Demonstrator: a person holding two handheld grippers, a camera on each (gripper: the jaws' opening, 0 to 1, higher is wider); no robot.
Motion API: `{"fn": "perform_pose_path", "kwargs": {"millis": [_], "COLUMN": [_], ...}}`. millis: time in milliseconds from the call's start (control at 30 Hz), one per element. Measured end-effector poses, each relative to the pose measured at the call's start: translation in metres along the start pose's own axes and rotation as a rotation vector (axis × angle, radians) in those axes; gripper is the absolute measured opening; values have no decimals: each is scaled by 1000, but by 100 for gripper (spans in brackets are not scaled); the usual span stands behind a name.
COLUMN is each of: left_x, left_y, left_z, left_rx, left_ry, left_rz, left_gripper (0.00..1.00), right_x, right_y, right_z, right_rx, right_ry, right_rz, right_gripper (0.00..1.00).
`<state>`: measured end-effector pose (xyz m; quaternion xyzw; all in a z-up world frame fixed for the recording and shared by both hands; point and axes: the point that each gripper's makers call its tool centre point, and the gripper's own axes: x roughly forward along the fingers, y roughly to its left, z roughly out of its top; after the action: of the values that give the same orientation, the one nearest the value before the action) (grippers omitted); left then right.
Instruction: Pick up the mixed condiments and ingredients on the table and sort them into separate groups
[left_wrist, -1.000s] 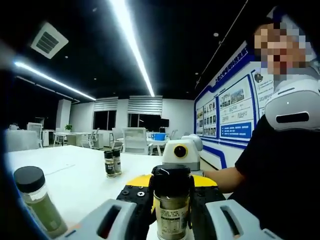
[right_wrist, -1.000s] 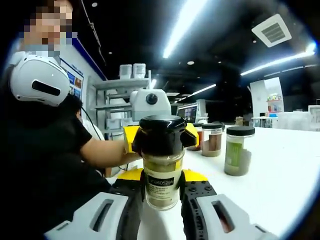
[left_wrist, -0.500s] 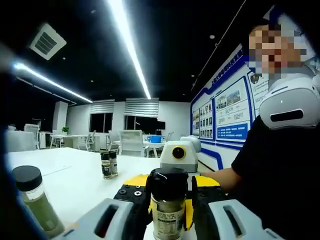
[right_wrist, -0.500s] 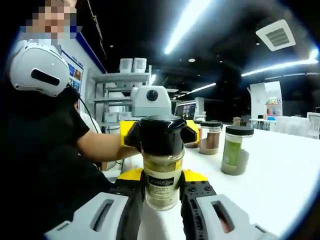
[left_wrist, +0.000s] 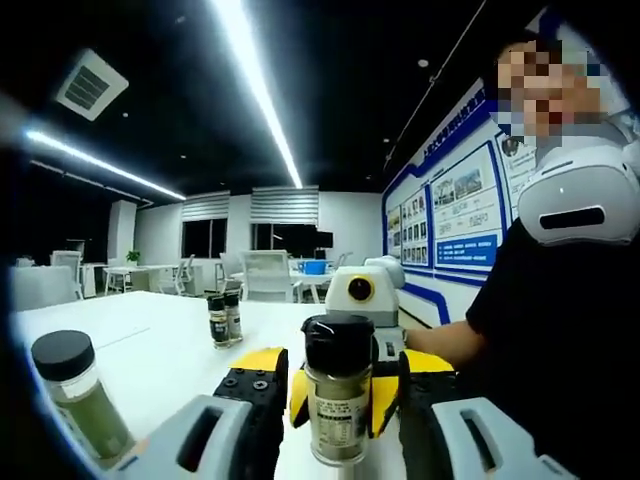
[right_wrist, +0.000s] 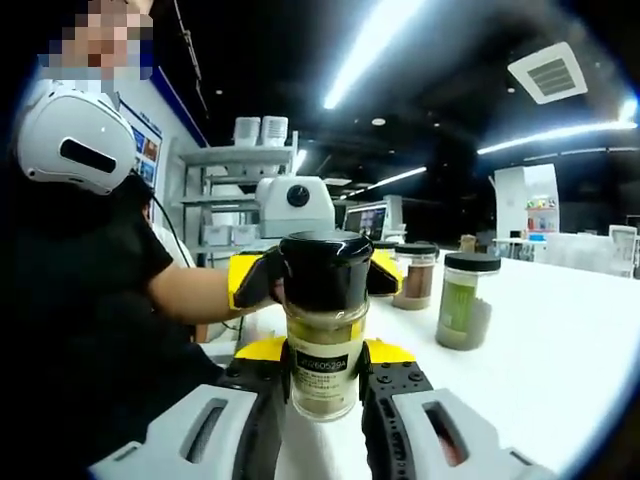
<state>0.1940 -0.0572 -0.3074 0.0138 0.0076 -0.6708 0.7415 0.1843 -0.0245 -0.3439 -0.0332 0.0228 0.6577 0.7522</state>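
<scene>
One black-capped jar (right_wrist: 322, 340) clamped in right claw (right_wrist: 322, 400), left claw (left_wrist: 338, 420) spread

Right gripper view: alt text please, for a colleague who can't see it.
A black-capped spice jar stands clamped in the right tool, with the left tool facing it from behind. Right of it, more jars stand on the white table.

My right gripper (right_wrist: 323, 400) is black, yellow and grey, around a clear glass jar with a black cap and pale tan powder (right_wrist: 323, 335); its white label carries black print. Beyond it my left gripper (right_wrist: 305, 275) shows yellow and black. On the white table (right_wrist: 560, 350) stand a black-lidded jar of green flakes (right_wrist: 463, 300) and a black-lidded jar of reddish-brown spice (right_wrist: 412, 277). My sleeve (right_wrist: 90, 300) is black.
</scene>
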Motion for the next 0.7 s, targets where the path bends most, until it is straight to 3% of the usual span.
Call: {"fn": "perform_pose_path", "kwargs": {"millis": [133, 367, 700], "left_x": [-3, -10, -7], "left_y": [5, 12, 9], "left_z": [0, -13, -31], "left_rx": [3, 23, 38], "left_ry": [2, 70, 138], "left_rz": [24, 67, 100], "left_gripper": [44, 45, 45], "right_x": [-2, -12, -31], "right_y": [-1, -10, -24], "right_z": [-2, -2, -7], "right_rx": [-20, -24, -20], "right_ry": [13, 18, 32], "right_rz": [-5, -37, -90], "right_gripper": [28, 28, 28]}}
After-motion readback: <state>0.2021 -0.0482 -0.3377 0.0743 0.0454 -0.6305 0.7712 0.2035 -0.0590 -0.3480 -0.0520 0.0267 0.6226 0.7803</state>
